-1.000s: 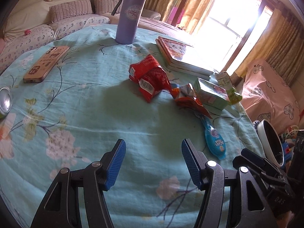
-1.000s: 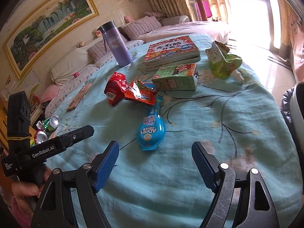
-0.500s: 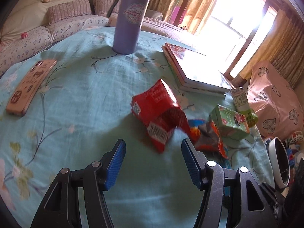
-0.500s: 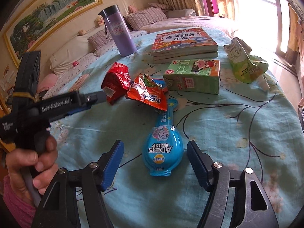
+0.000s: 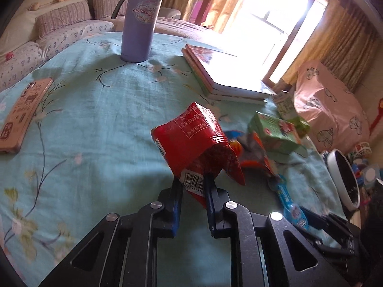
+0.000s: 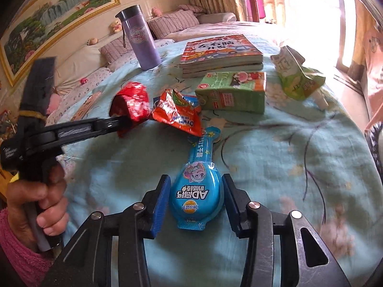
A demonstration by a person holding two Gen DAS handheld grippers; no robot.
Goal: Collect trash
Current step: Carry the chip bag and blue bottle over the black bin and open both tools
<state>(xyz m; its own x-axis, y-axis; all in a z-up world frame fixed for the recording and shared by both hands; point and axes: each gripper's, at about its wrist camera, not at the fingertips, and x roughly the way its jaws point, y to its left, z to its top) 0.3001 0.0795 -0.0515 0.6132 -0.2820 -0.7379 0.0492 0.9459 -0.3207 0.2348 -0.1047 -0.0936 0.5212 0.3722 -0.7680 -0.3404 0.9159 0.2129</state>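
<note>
My left gripper (image 5: 193,183) is shut on the near edge of a red snack wrapper (image 5: 191,136); it also shows in the right wrist view (image 6: 132,101). My right gripper (image 6: 196,189) has its jaws on either side of a blue spoon-shaped packet (image 6: 196,191) lying on the teal tablecloth (image 6: 287,157), nearly touching it; the grip is not clearly closed. An orange wrapper (image 6: 177,114), a green carton (image 6: 233,92) and a crumpled green pouch (image 6: 296,77) lie beyond.
A purple bottle (image 5: 140,19) stands at the back. A stack of books (image 6: 220,52) lies behind the carton. A phone (image 5: 20,112) lies at the left. A black bin with a white rim (image 5: 344,177) stands off the table's right edge.
My left gripper moved forward and closed on the red wrapper. My right gripper moved forward over the blue packet and its jaws narrowed around it.
</note>
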